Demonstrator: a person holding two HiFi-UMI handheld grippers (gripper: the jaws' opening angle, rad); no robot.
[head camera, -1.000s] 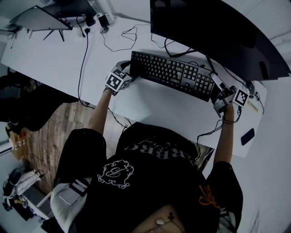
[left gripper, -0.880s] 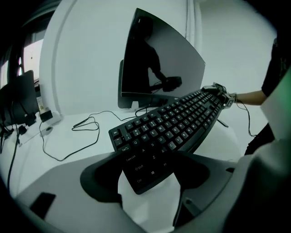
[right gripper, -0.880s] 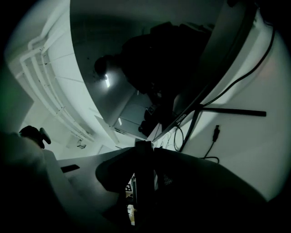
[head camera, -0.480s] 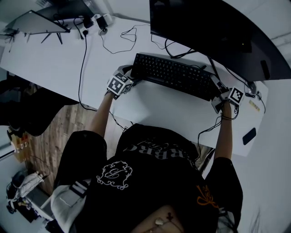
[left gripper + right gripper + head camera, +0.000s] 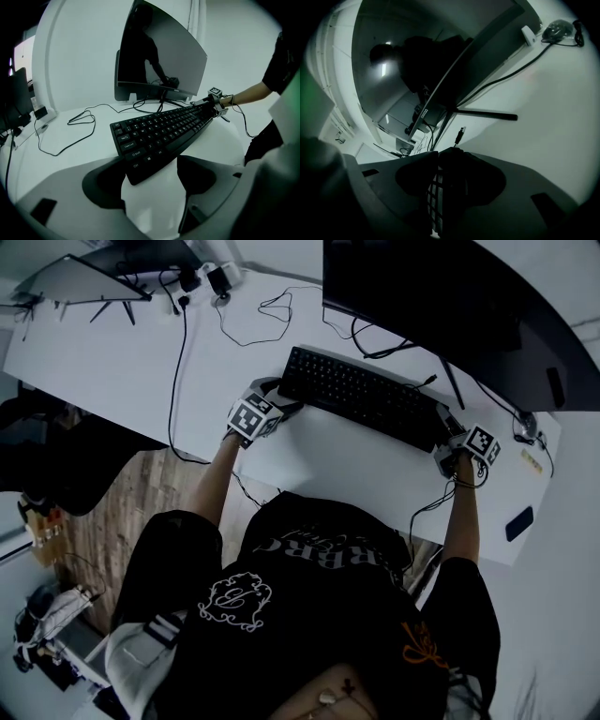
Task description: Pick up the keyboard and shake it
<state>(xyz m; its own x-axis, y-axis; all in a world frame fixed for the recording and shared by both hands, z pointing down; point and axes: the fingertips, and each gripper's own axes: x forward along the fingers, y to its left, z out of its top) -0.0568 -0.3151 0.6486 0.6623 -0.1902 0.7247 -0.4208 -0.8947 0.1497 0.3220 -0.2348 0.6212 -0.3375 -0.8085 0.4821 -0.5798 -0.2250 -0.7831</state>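
Head view: keyboard (image 5: 364,397) on tabletop (image 5: 112,362), arms outstretched to its ends
Left gripper (image 5: 154,182): jaws wide, keyboard corner between
Right gripper (image 5: 445,187): jaws opening around keyboard end

The right gripper (image 5: 443,158) is easing its jaws open around the end of a black keyboard (image 5: 433,192), seen edge-on, with both pads lying close against it. Beyond the jaws, a dark monitor (image 5: 417,61) is leaning over a white desk (image 5: 543,136), its stand's black foot (image 5: 487,114) stretching across the surface. A loose cable plug (image 5: 459,136) is lying nearby, and a wired mouse (image 5: 557,27) is sitting at the far edge.
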